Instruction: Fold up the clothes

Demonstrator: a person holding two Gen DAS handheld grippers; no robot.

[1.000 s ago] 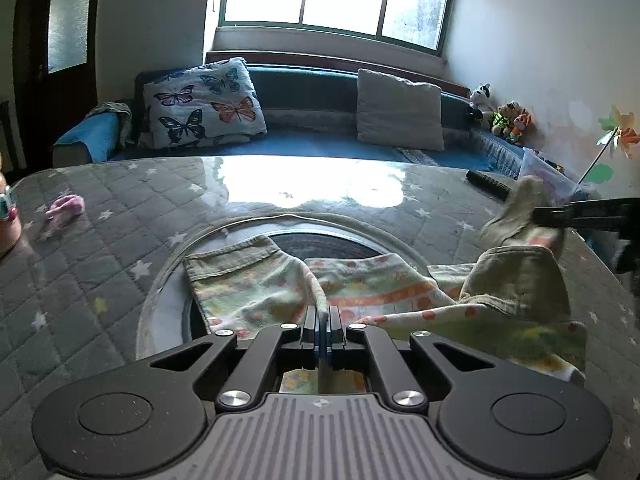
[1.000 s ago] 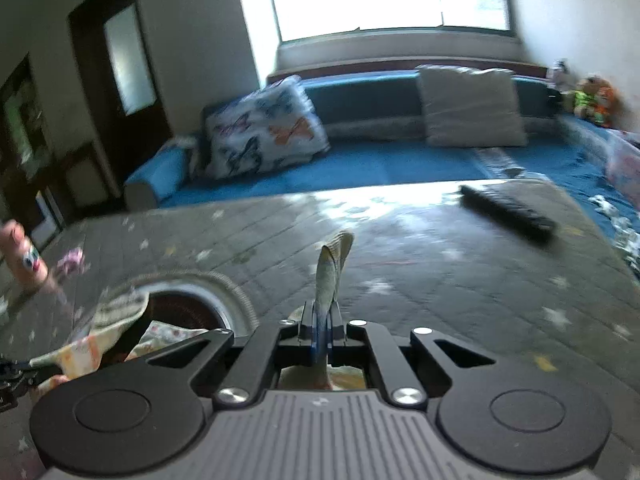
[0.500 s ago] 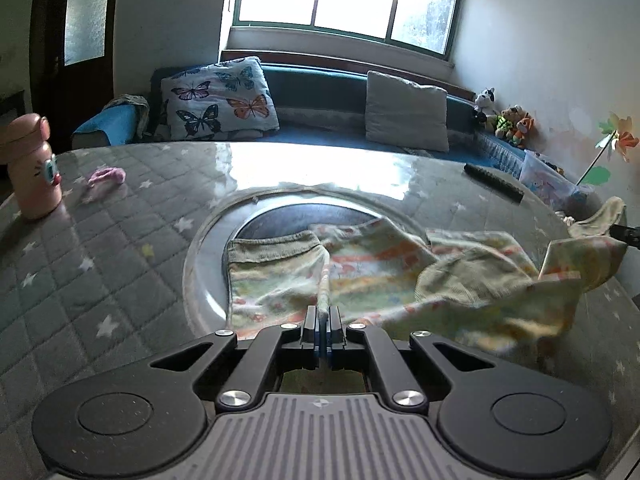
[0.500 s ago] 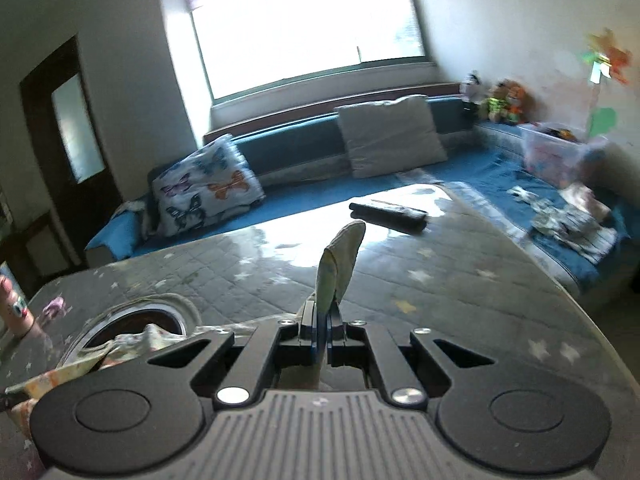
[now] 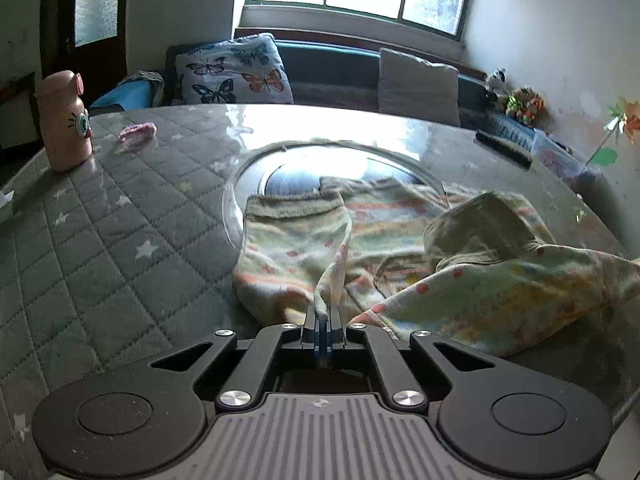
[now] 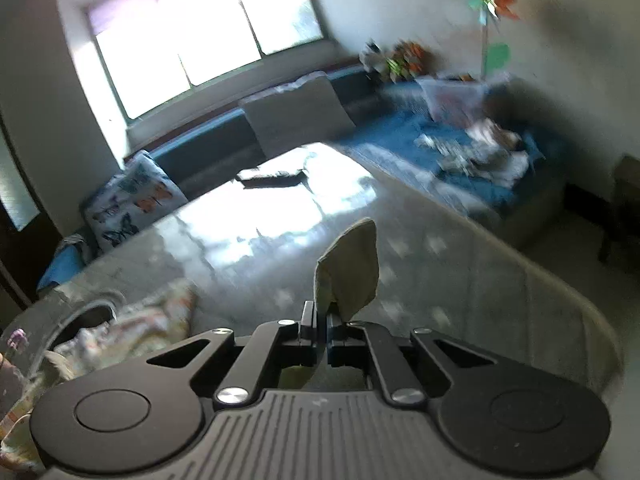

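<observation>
Holding little patterned pants halfway through folding.
Left hand-held gripper and right hand-held gripper both pinching cloth; still lying crumpled on counter, not flat.

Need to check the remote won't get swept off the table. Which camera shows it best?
The left wrist view: the black remote lies sharp at the table's far right edge. In the right wrist view the remote is motion-blurred and washed out by window glare.
</observation>
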